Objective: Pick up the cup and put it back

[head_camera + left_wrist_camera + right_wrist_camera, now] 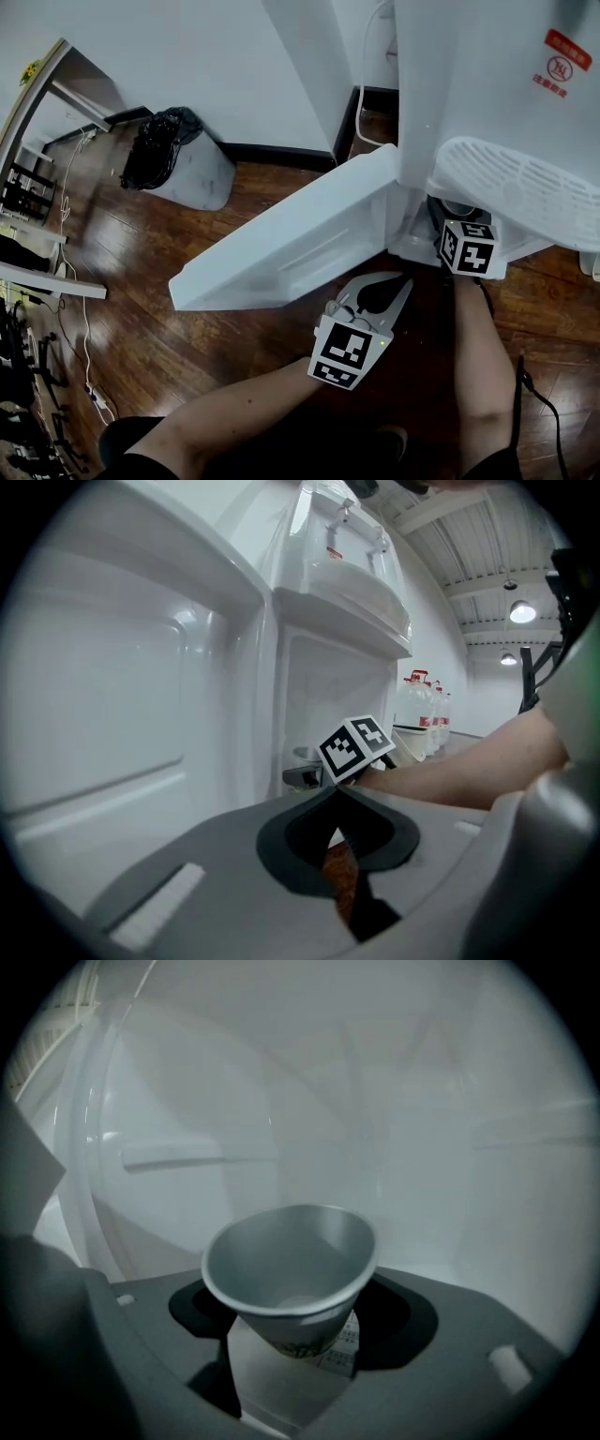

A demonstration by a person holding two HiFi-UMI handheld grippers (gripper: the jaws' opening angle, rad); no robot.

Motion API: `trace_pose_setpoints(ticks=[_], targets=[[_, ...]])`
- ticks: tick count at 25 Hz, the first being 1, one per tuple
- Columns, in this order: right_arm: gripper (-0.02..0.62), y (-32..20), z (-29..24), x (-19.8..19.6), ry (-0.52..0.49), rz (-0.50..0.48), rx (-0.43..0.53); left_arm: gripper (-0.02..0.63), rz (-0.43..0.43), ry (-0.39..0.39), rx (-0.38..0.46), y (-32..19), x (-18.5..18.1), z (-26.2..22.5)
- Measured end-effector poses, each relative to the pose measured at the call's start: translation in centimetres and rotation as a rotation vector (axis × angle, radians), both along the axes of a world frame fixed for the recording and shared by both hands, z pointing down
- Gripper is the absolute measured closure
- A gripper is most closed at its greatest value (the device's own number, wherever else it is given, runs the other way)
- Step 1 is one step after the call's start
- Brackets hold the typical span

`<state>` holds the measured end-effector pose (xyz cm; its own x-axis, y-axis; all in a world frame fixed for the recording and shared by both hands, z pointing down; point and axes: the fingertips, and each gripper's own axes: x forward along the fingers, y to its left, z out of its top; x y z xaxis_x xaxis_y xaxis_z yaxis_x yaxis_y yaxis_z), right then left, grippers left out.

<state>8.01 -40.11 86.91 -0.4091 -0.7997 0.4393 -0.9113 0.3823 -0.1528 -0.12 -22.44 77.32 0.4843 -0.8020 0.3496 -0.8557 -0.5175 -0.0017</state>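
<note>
A paper cup [286, 1279] with green print low on its side sits tilted between the jaws of my right gripper [295, 1340], its rim squeezed to an oval and its mouth facing the camera. The jaws press on its lower body. Behind it is the white inside of the dispenser cabinet [375, 1129]. From the head view only the right gripper's marker cube [467, 247] shows, at the cabinet mouth; its jaws and the cup are hidden inside. My left gripper [401, 281] hangs low in front of the cabinet, jaws together and holding nothing [339, 797].
The white cabinet door [291, 244] stands swung open to the left over the wooden floor. A perforated drip tray [525, 187] juts out above the right gripper. A bin with a black bag [178, 159] stands by the wall. Water bottles [422, 700] stand beyond.
</note>
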Motion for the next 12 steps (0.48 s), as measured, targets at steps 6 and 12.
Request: trace_pose_setpoints(ticks=[6, 12], targets=[[0.209, 1.6, -0.1, 0.5, -0.002, -0.008, -0.002, 0.606, 0.013, -0.004, 0.009, 0.6, 0.3, -0.7], [0.206, 5.1, -1.0, 2.2, -0.001, -0.017, -0.01, 0.606, 0.048, 0.015, 0.015, 2.0, 0.8, -1.9]])
